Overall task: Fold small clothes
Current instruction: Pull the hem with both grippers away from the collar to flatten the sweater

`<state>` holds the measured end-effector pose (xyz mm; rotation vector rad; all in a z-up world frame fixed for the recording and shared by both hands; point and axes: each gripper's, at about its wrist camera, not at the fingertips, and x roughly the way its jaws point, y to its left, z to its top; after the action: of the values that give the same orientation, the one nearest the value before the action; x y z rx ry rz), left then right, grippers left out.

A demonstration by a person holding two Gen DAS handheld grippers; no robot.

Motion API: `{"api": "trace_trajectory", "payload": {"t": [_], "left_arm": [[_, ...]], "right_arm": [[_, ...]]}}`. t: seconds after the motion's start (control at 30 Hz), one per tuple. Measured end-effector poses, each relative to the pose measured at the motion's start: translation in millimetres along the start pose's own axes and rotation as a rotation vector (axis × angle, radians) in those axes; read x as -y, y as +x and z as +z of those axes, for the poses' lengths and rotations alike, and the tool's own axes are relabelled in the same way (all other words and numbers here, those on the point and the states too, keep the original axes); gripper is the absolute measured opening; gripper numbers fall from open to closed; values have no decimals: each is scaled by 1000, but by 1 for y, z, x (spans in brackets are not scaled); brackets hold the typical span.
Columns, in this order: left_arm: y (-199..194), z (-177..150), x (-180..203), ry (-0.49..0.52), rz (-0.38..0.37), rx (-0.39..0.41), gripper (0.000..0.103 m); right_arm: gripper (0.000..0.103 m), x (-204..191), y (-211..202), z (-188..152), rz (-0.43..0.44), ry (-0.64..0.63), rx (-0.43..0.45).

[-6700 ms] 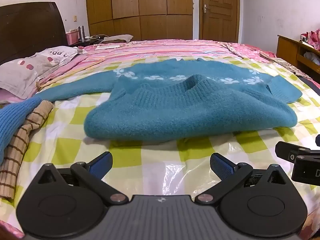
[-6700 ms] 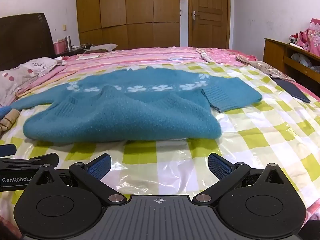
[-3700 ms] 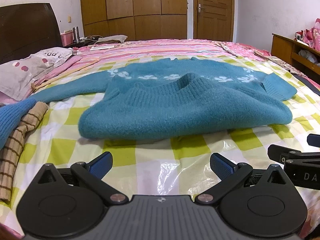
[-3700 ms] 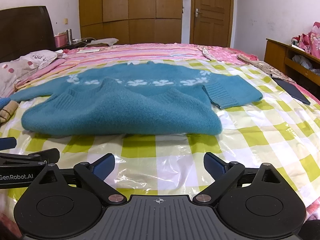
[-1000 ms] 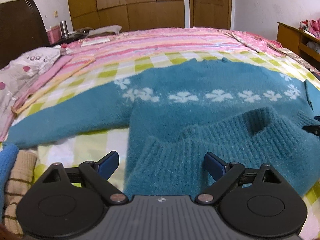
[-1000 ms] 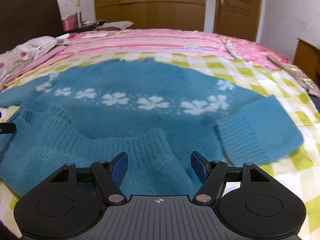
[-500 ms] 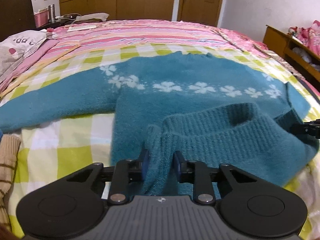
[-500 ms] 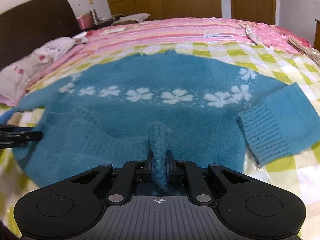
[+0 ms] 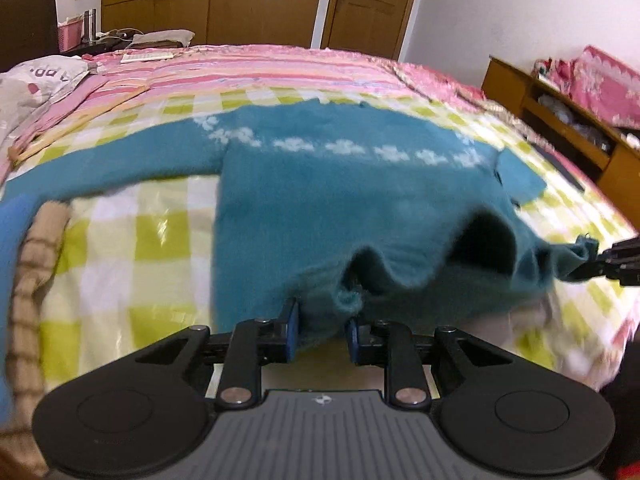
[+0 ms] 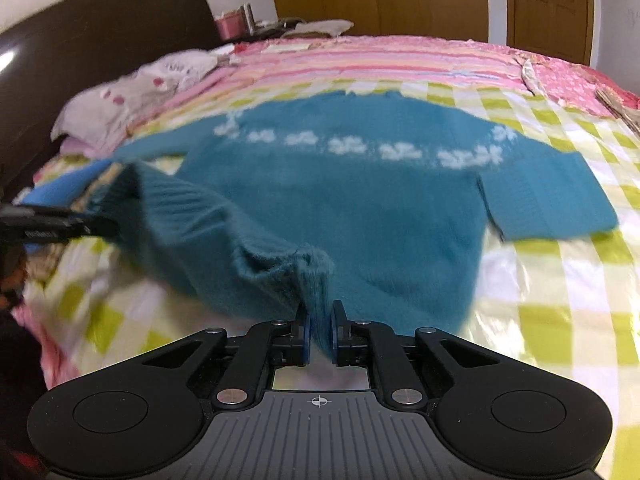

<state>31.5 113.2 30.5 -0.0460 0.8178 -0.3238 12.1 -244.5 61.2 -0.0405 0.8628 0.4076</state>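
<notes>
Both tongs pinch the blue sweater (image 9: 320, 208) near the bed's (image 9: 168, 208) front edge: the left gripper (image 9: 319, 330) and right gripper (image 10: 319, 334) lift its near edge, likely to fold it.

pillow (image 9: 44, 76): a few dark letters printed on it, too partial for me to make out
everything else: no readable text
</notes>
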Motion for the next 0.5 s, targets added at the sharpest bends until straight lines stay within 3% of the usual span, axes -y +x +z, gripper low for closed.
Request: {"api": "trace_trajectory", "payload": {"t": [0.13,0.27,0.5], "left_arm": [[-16,-24,3,17,44,-51,29],[-29,-44,6,9,59,-89,30],[-51,-48,17,24,83,-42,30]], "right_arm": [[15,-5,-7,-23,-44,-29,-67],[18,-14,-16,-38,-94,-96,-81],[19,-20,-48,-45,-119,-96,-53]]}}
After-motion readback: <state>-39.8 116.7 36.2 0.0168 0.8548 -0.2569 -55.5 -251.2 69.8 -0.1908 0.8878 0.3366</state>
